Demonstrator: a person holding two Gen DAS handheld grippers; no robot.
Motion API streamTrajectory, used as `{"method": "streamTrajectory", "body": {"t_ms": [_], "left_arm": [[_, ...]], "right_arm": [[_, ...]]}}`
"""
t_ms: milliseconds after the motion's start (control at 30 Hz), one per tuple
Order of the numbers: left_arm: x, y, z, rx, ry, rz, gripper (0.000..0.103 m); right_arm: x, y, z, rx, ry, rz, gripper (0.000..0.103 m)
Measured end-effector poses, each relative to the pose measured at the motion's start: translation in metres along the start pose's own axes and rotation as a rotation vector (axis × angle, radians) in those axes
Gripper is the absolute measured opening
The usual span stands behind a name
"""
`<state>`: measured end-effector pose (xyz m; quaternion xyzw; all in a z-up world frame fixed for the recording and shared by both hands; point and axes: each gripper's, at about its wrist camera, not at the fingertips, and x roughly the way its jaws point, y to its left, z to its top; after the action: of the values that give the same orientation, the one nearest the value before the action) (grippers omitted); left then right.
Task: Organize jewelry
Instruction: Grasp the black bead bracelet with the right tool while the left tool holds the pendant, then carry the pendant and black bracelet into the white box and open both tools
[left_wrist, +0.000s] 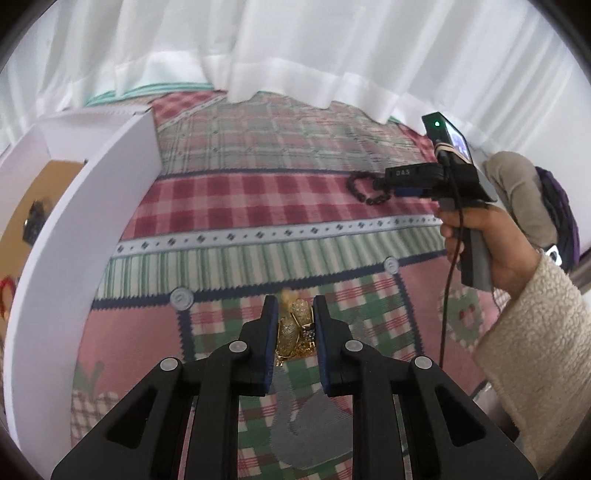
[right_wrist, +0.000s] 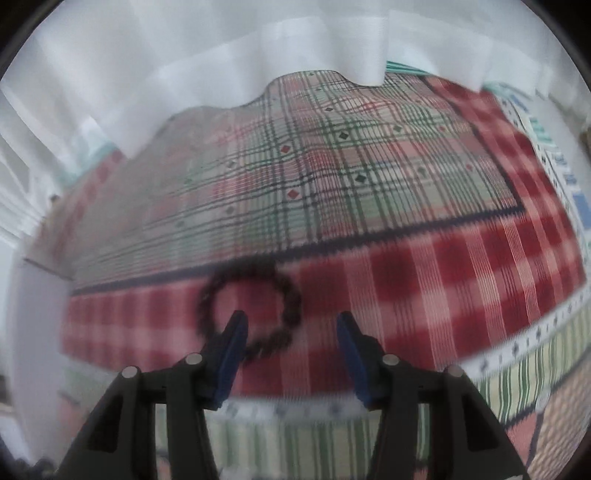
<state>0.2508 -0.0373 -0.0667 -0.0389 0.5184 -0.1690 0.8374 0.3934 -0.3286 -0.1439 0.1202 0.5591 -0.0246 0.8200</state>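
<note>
My left gripper (left_wrist: 295, 314) is shut on a bunch of gold jewelry (left_wrist: 295, 328), held above the patchwork cloth (left_wrist: 258, 206). A dark beaded bracelet (left_wrist: 364, 188) lies on the red check band; in the right wrist view the bracelet (right_wrist: 251, 306) is blurred, just ahead and left of centre. My right gripper (right_wrist: 291, 332) is open and empty, its left fingertip (right_wrist: 236, 332) over the bracelet's near edge. The right gripper also shows in the left wrist view (left_wrist: 391, 182), tips at the bracelet.
A white box (left_wrist: 85, 229) with a tall wall stands at the left, small items on its brown floor (left_wrist: 40, 206). White curtains (left_wrist: 295, 55) hang along the far edge. A grey and purple bundle (left_wrist: 532, 199) lies at the right.
</note>
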Motion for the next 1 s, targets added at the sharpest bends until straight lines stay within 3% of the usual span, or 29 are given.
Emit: {"method": "streamTrajectory", "body": {"t_ms": [33,100,167,267,467,633,867,1000], "left_arm": [[0.001,0.002,-0.001,-0.005,0.004,0.002,0.017],[0.003,0.006,-0.004,-0.016,0.011,0.009,0.017],[0.003,0.01,-0.006,-0.028,0.015,0.016,0.017],[-0.003,0.015,-0.007,-0.042,0.003,0.024,0.017],[-0.031,0.025,-0.008,-0.089,-0.03,0.017,0.017],[-0.083,0.04,-0.006,-0.128,-0.084,-0.004,0.017],[-0.17,0.089,-0.009,-0.2,-0.193,0.039,0.017],[-0.209,0.133,-0.012,-0.269,-0.245,0.119,0.017]], "right_arm": [[0.006,0.002,0.001,-0.01,0.003,-0.01,0.046],[0.009,0.015,0.002,-0.086,-0.019,-0.049,0.012],[0.01,0.022,0.0,-0.128,-0.021,-0.069,0.012],[-0.005,0.023,-0.003,-0.129,-0.04,-0.025,0.012],[-0.08,0.047,-0.019,-0.231,-0.125,0.07,0.012],[-0.14,0.082,-0.033,-0.339,-0.178,0.13,0.012],[-0.204,0.172,-0.053,-0.501,-0.259,0.286,0.012],[-0.226,0.236,-0.066,-0.59,-0.278,0.396,0.012]]}}
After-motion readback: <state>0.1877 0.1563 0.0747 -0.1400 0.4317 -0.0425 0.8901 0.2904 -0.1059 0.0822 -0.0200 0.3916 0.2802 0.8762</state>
